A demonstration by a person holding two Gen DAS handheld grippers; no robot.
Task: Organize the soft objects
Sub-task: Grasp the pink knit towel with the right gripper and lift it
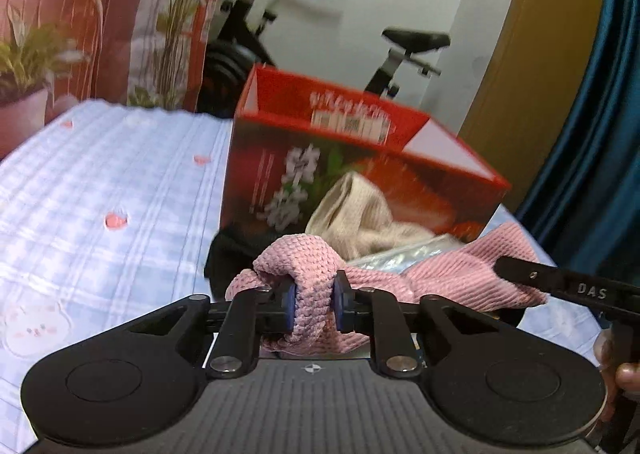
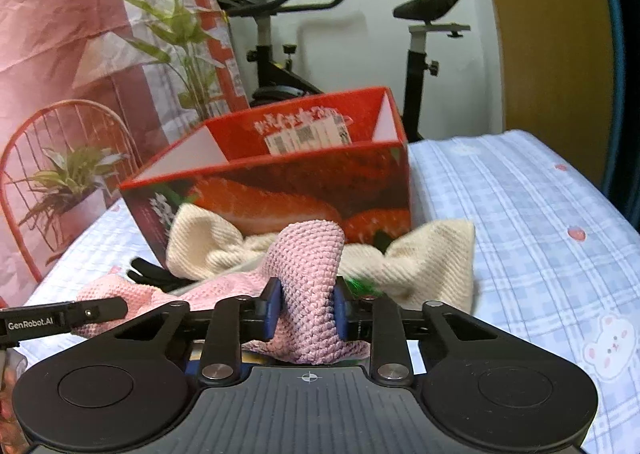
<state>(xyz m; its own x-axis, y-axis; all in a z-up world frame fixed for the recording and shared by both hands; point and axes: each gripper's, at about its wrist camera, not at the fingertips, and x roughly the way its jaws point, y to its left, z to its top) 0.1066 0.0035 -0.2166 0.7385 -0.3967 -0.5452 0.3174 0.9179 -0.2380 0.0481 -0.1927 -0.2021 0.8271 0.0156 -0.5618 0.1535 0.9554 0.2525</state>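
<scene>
A pink knitted cloth (image 1: 448,278) lies stretched on the bed in front of an open red box (image 1: 360,166). My left gripper (image 1: 314,304) is shut on one bunched end of it, blue pads pressing the fabric. My right gripper (image 2: 306,312) is shut on the other end of the pink cloth (image 2: 308,254), which bulges up between its pads. A cream knitted cloth (image 2: 424,258) lies behind the pink one against the red box (image 2: 280,182). In the left wrist view the cream cloth (image 1: 360,214) leans on the box front.
The bed has a blue checked sheet (image 1: 100,190) with small pink motifs. A black item (image 2: 152,272) and a clear plastic packet (image 1: 404,256) lie under the cloths. An exercise bike (image 2: 280,66) stands behind the box. The other gripper's arm (image 1: 568,286) reaches in at right.
</scene>
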